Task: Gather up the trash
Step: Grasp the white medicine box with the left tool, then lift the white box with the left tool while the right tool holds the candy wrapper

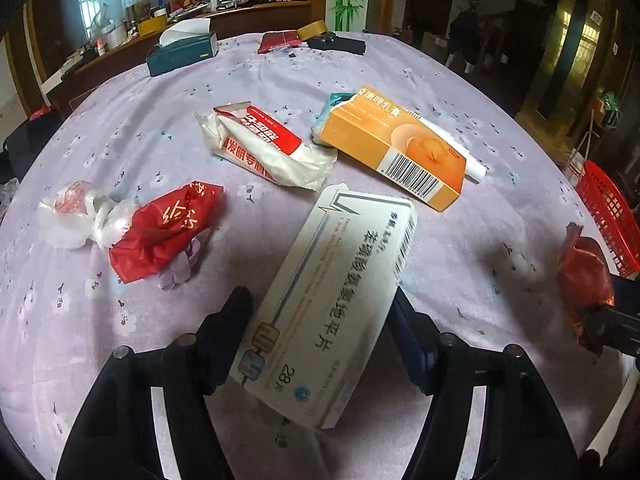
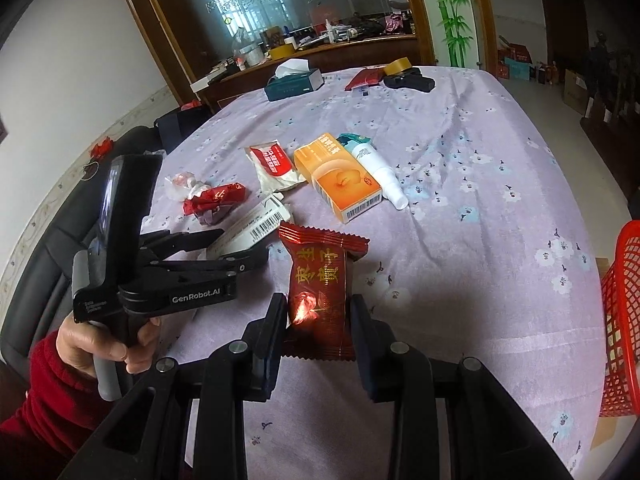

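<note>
Above the bench (image 1: 460,80), a white medicine box (image 1: 332,304) is pinched by the left claw (image 1: 320,312), tilted, lifted clear of the lilac cloth; a dark red snack wrapper (image 2: 318,292) is pinched upright by the right claw (image 2: 318,320); an orange box (image 1: 396,148), a red crumpled wrapper (image 1: 168,228) and a white-red pouch (image 1: 268,148) are left lying mid-bench; a red basket (image 2: 620,320) is seen at the right edge.
</note>
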`<action>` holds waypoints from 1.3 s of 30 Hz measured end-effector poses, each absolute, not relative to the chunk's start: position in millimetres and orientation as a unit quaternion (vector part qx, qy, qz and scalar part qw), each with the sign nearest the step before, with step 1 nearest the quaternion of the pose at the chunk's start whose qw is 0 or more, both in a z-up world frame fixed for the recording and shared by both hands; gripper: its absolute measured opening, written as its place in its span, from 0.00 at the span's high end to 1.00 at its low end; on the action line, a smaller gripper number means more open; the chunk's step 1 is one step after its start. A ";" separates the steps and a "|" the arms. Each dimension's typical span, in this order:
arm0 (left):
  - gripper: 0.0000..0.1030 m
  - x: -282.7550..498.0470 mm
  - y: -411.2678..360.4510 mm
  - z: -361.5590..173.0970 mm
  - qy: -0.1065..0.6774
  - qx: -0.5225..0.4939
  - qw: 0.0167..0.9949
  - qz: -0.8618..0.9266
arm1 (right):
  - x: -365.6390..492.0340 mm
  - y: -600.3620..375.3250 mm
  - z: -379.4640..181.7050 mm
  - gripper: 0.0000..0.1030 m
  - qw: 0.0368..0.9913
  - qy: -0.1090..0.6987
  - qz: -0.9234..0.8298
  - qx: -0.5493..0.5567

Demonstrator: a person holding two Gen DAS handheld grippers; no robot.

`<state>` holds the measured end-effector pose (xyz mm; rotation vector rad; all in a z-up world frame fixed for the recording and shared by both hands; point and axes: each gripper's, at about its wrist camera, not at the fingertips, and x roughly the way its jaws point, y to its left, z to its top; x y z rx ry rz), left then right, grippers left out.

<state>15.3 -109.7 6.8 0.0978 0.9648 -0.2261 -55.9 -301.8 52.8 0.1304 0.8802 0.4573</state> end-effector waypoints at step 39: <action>0.88 -75.1 -115.0 39.0 0.351 0.009 0.936 -0.001 | -76.4 -290.7 48.1 0.67 0.903 0.393 0.175 0.018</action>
